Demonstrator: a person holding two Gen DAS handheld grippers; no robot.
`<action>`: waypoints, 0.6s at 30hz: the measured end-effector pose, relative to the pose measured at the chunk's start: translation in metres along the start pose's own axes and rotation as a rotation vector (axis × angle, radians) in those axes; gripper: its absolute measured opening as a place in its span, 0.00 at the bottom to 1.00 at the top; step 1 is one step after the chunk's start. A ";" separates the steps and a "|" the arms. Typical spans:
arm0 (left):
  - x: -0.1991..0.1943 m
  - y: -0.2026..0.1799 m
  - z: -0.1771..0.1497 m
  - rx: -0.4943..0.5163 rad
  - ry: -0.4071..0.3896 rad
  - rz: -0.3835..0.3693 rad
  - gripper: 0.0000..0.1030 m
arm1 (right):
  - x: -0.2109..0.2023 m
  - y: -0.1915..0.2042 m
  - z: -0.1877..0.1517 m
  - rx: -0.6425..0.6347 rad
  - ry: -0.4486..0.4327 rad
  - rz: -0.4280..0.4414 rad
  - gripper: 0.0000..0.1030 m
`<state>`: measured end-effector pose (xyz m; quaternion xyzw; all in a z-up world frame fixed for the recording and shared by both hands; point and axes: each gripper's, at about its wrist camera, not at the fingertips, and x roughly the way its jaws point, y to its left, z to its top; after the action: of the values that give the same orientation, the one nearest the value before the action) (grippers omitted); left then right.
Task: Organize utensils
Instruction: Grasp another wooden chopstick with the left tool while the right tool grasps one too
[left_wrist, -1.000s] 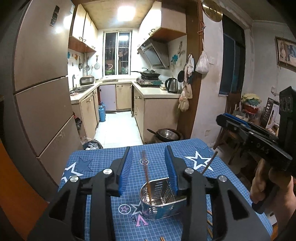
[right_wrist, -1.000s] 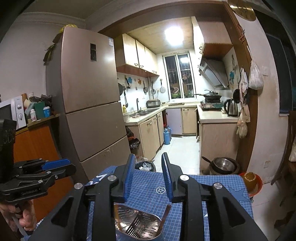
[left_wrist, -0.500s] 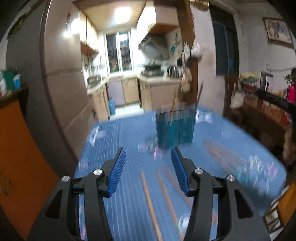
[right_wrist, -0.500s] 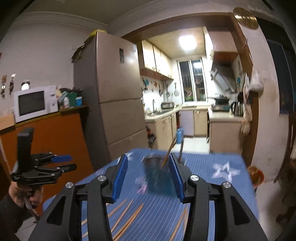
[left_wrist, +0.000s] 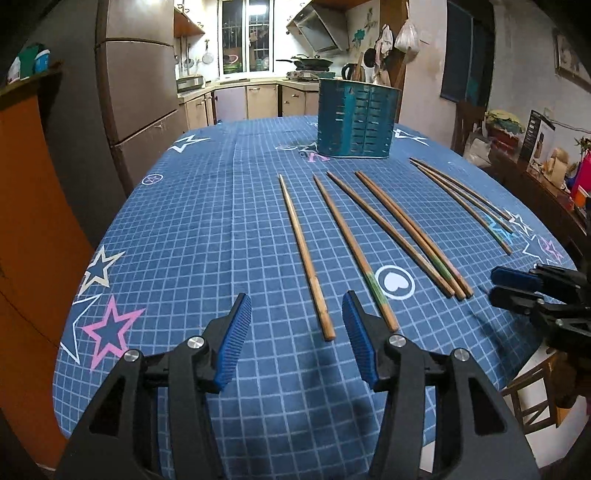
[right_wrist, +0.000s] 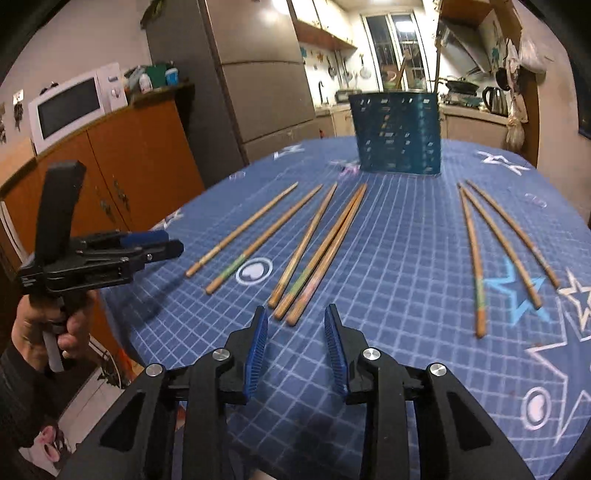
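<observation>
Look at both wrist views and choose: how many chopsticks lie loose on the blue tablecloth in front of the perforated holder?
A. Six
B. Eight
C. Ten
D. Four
B: the right wrist view shows a group of five chopsticks on the left side and a group of three on the right, all flat on the tablecloth before the holder.

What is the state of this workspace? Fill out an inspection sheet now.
Surface: blue grid tablecloth with stars, lying flat.
Job's things: eight chopsticks loose on the cloth; holder upright at the far end, with sticks rising from it.
Clutter: nothing seen.
Grippers: left gripper jaws open, just widened, empty; right gripper jaws open, just been closing, empty.
Cables: nothing seen.
Surroundings: fridge, microwave on a cabinet.
</observation>
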<state>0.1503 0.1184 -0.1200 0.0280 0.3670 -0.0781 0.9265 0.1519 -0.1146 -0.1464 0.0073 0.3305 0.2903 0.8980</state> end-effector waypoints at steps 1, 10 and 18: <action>0.000 0.001 -0.004 0.000 0.002 -0.008 0.48 | 0.003 0.002 0.000 0.001 0.008 -0.002 0.26; 0.011 -0.007 -0.016 0.034 0.018 -0.030 0.43 | 0.016 0.012 0.002 -0.051 0.029 -0.078 0.14; 0.020 -0.010 -0.020 0.039 0.014 -0.029 0.31 | 0.007 -0.004 -0.003 -0.027 -0.007 -0.145 0.09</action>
<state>0.1494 0.1087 -0.1483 0.0412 0.3722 -0.0982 0.9220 0.1564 -0.1145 -0.1537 -0.0276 0.3230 0.2291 0.9178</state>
